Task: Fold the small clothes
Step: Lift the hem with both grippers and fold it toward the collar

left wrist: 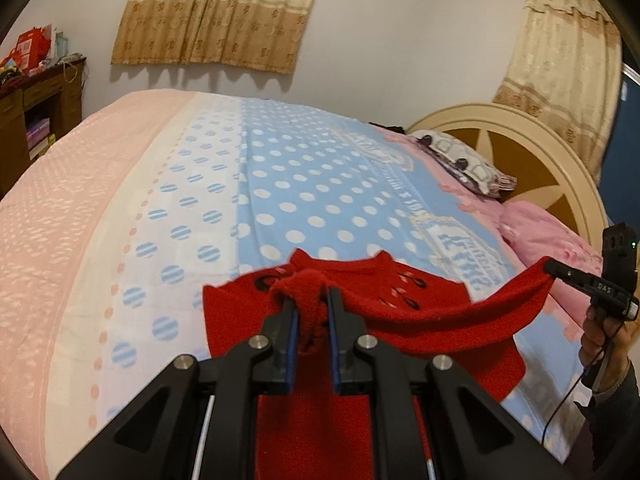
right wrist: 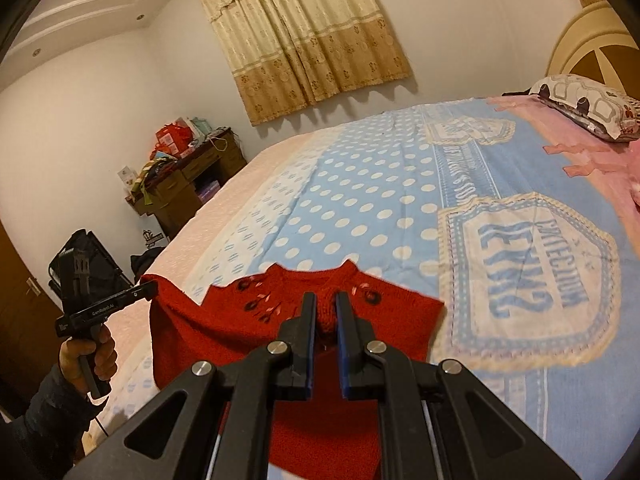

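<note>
My left claw (left wrist: 311, 308) clamped on bunched sleeve of red sweater (left wrist: 400, 300); right claw (right wrist: 325, 312) pinches other sleeve. Sweater body lies on bed (left wrist: 280, 184), sleeves lifted. Pillow (right wrist: 588, 106) by headboard.

Light: we saw warm, dim indoor lighting from above.
Shadows: the beige patterned curtain (left wrist: 212, 12) cast scalloped shadows on the white wall (left wrist: 360, 40).
Distortion: strong fisheye bending, dark vignetted corners.
Blur: edges looked soft.
</note>
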### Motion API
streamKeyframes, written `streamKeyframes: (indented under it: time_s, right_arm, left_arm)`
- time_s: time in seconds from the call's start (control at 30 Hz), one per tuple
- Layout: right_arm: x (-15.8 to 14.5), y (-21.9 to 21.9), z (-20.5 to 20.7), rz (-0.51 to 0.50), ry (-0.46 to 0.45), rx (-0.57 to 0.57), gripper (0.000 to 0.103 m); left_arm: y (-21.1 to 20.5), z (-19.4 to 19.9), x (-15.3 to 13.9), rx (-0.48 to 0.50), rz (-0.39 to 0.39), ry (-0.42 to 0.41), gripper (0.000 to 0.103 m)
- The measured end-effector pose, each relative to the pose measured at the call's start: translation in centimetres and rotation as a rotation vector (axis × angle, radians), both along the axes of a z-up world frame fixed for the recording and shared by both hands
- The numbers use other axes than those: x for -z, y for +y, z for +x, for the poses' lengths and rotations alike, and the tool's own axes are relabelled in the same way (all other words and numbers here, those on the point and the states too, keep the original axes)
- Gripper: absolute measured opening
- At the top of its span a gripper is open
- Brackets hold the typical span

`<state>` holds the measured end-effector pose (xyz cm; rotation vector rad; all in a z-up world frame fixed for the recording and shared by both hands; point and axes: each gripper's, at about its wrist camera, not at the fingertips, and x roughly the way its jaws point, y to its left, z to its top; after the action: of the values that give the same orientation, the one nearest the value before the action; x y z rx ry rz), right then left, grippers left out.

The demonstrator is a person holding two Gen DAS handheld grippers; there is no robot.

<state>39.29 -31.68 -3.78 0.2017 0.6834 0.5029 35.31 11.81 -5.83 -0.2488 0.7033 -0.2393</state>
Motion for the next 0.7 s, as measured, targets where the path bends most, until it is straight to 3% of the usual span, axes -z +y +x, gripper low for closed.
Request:
streamKeyframes:
  time_s: [0.3,0.7]
  right_arm:
    - [5.2,1.0,7.9,-0.027,0.128,0.059,0.009]
    - [10.2,0.4,13.9,-0.059,0.214,0.147,0.009]
  left_arm:
    - [0.7,6.1,6.1,-0.037,-0.010,0.148,0.013]
    - [-0.1,10.1,7.7,-0.046,0.045,0.183,0.013]
